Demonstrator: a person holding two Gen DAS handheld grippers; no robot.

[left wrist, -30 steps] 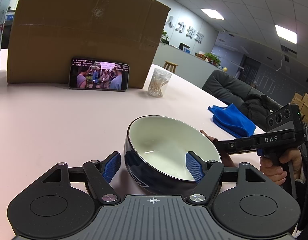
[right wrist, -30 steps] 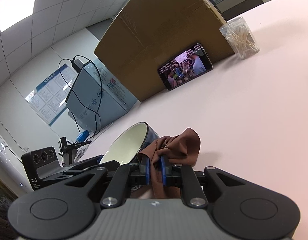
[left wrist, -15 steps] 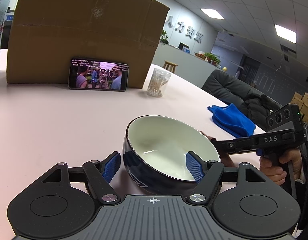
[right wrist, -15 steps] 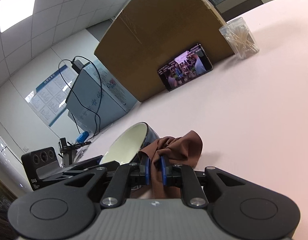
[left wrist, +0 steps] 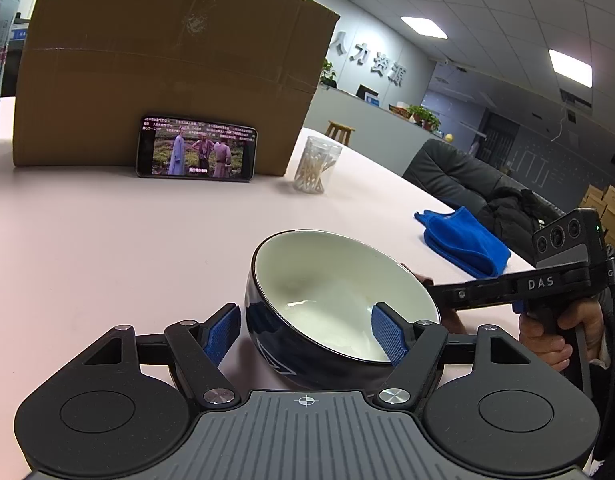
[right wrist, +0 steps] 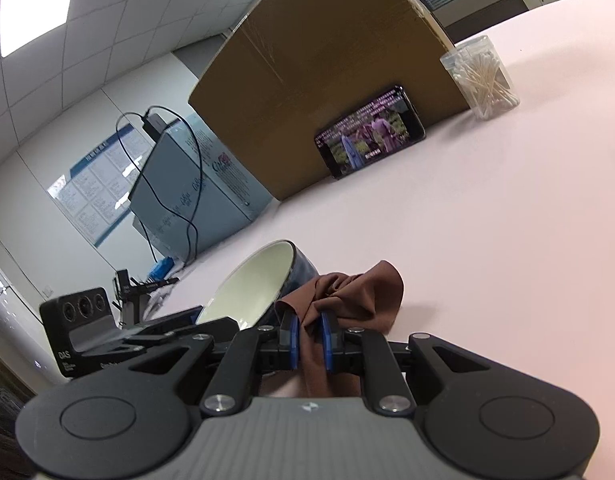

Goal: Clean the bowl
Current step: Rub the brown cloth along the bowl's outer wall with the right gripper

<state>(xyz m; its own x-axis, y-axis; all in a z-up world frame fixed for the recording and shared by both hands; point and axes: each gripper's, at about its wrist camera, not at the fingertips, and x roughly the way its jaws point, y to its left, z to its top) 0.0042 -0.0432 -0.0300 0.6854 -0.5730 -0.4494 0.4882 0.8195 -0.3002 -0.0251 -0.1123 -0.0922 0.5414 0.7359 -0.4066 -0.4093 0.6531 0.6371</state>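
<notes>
Bowl [left wrist: 339, 300], dark blue outside and white inside, sits on the pale pink table [left wrist: 107, 248] tilted with its mouth toward the left wrist camera. Left gripper [left wrist: 305, 334] straddles the near part of the bowl: the right blue pad lies inside the bowl against the inner wall, and the left blue pad stands beside the outer wall with a sliver of table showing between pad and bowl, so the jaws stand apart and whether they clamp the wall cannot be told from this view. Right gripper [right wrist: 309, 340] has its jaws drawn together on a brown cloth [right wrist: 347, 292]; the cloth bunches up ahead of the blue pads and lies against the outer side of the bowl's rim. From the left wrist view, the right gripper's body reaches in from the right edge toward the far side of the bowl, with a hand [left wrist: 555, 336] wrapped around its grip. Behind the bowl, a phone [left wrist: 195, 148] with a lit screen leans on a cardboard box [left wrist: 167, 52]. A clear jar of cotton swabs [left wrist: 315, 164] stands just to the right of the box. A folded blue cloth [left wrist: 463, 240] lies near the table's right edge, apart from the bowl.
</notes>
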